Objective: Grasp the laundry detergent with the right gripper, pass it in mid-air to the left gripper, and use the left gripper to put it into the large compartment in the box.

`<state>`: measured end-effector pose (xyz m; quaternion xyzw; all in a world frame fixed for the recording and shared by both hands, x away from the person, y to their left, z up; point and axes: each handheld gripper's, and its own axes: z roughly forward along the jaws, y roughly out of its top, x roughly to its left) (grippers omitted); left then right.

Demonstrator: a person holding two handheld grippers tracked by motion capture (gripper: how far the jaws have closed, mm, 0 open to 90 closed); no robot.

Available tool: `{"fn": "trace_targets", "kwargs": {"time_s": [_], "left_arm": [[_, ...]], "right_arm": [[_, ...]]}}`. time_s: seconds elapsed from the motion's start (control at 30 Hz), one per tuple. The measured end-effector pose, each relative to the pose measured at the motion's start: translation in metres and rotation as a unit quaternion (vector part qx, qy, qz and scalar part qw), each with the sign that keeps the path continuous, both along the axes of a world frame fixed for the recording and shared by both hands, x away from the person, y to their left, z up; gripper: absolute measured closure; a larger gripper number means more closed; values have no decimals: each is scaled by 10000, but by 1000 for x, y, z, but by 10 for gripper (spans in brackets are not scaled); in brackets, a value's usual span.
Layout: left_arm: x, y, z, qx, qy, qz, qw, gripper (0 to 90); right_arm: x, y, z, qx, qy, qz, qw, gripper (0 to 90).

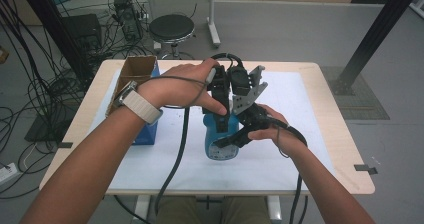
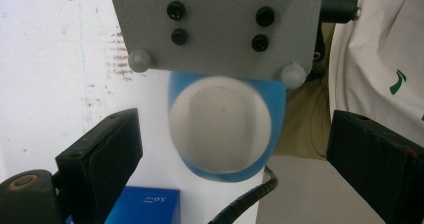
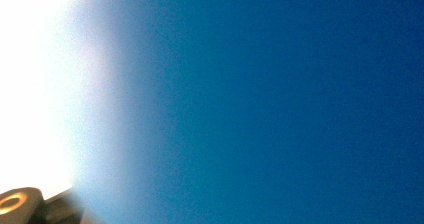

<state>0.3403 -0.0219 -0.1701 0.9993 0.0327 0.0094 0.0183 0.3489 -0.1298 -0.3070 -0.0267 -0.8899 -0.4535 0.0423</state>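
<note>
**Two hand-held grippers at a blue cup, centre of the table**

High view: a blue cup (image 1: 220,143) stands on the white mat (image 1: 295,149) near the middle of the frame, slightly below centre. The right gripper (image 1: 231,140), held by the right hand (image 1: 272,130) coming in from the lower right, lies against the cup's side; its jaws are at their most closed and clamped on the blue cup, though the contact itself is hard to make out here. The left gripper (image 1: 223,115), carried by the left hand (image 1: 185,90) from the lower left, hangs directly above the cup and points down at it.

Left gripper view: the cup's white inside and blue rim (image 2: 220,126) sit at mid-frame, between two black jaws that stand wide apart at the lower left and lower right, touching nothing. A grey plate (image 2: 215,26) of the other gripper covers the top of the frame, just above the rim.

Right gripper view: a blurred blue surface (image 3: 275,104), very close to the lens, occupies the centre and right.

Left of the cup in the high view stand a blue box (image 1: 146,132) and, at the upper left of the mat, an open cardboard box (image 1: 131,76).
</note>
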Motion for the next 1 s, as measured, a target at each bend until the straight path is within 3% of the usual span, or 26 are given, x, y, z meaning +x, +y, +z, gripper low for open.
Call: {"fn": "trace_targets", "kwargs": {"time_s": [1.0], "left_arm": [[-2, 4, -1, -57, -11, 6, 10000, 81]], "right_arm": [[1, 0, 0, -3, 10, -31, 10000, 429]]}}
